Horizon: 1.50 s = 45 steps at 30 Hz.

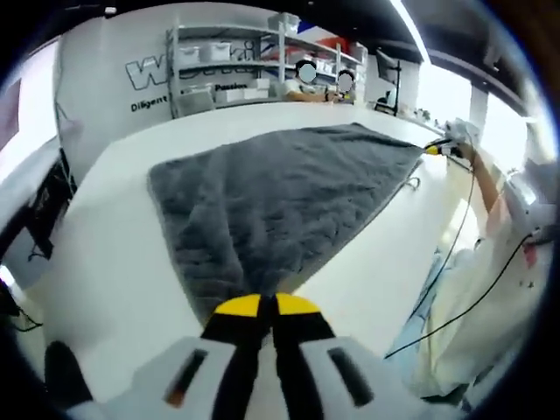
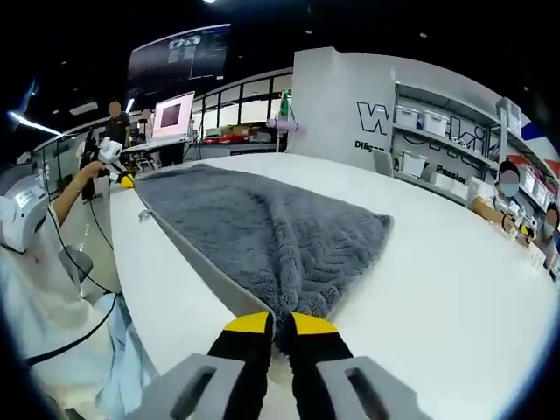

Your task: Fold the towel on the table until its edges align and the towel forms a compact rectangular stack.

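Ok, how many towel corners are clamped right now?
2. The left gripper pinches one corner of the grey towel, and the right gripper pinches another. The remaining corners lie loose on the table.

Metal shelving [image 1: 262,61] stood against the white back wall, stacked with pale storage bins [image 1: 216,51]; it also appeared at the right of the right gripper view. The wall [image 1: 114,96] carried large outlined lettering [image 1: 149,70] with smaller dark words beneath (too cut off to read whole). A lit monitor [image 2: 172,114] glowed pinkish on a far desk [image 2: 166,144], with people standing near it. A ceiling light strip [image 1: 409,31] ran overhead, and a thin black cable [image 1: 455,254] trailed down beside the person's pale clothing.
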{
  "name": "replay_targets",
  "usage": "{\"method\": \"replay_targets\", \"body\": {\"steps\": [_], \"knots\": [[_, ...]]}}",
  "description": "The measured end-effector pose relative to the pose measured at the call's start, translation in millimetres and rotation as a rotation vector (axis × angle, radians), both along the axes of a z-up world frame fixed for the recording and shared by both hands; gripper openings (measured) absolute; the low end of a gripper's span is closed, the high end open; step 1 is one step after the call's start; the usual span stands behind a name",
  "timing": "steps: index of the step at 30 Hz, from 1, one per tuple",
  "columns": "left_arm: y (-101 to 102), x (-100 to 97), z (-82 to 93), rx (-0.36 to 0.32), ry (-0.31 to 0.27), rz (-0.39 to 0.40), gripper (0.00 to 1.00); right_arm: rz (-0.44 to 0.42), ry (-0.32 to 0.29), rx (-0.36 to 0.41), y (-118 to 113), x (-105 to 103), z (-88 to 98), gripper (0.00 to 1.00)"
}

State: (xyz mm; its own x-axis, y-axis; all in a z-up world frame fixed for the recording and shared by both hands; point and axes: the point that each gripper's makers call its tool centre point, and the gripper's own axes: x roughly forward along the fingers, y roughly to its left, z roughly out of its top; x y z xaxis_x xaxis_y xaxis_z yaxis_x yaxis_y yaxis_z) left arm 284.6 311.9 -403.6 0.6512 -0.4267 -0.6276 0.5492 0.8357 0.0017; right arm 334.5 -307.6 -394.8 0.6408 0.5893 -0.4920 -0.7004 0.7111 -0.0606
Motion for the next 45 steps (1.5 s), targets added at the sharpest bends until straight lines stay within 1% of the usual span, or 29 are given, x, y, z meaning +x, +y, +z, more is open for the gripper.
{"method": "replay_targets", "body": {"steps": [5,12,16,19,21,24,26,28,35,38,42,45], "knots": [[-2.1,-13.6,-0.6,-0.021,0.042,-0.016,0.05,-0.001,0.05,0.017,-1.7,-4.2,0.7,0.07],[-7.7,-31.3,-1.9,-0.019,0.103,-0.032,0.05,0.003,0.112,0.033,-1.2,-15.5,5.2,0.07],[-15.3,-44.2,-2.4,-0.015,0.146,-0.058,0.05,0.014,0.121,0.017,-2.2,-21.7,8.1,0.07],[-15.6,-46.8,2.9,-0.014,0.149,-0.073,0.05,0.015,0.113,0.019,-4.9,-22.0,15.0,0.07],[-16.5,-43.8,14.6,-0.016,0.119,-0.083,0.05,0.012,0.084,0.03,-5.0,-16.5,26.0,0.07],[-16.0,-39.9,24.4,-0.015,0.094,-0.081,0.05,0.011,0.073,0.033,-3.0,-9.4,32.9,0.07],[-15.9,-33.3,32.7,-0.021,0.064,-0.071,0.05,0.013,0.067,0.023,-2.7,-4.3,34.3,0.07],[-16.1,-28.1,37.0,-0.023,0.049,-0.067,0.05,0.015,0.063,0.02,-3.1,0.1,35.7,0.07],[-15.6,-4.9,51.7,-0.012,0.006,-0.042,0.05,0.023,0.056,0.046,-2.4,19.8,46.2,0.07],[-14.6,9.1,57.2,-0.001,-0.013,-0.027,0.05,0.02,0.054,0.054,-0.3,31.3,49.1,0.07],[-14.1,25.2,58.1,0.011,-0.013,-0.008,0.05,0.017,0.061,0.078,-0.3,50.4,52.4,0.07],[-12.5,38.8,60.9,0.015,-0.025,0.012,0.05,0.011,0.069,0.096,0.6,65.6,53.2,0.07]]}}
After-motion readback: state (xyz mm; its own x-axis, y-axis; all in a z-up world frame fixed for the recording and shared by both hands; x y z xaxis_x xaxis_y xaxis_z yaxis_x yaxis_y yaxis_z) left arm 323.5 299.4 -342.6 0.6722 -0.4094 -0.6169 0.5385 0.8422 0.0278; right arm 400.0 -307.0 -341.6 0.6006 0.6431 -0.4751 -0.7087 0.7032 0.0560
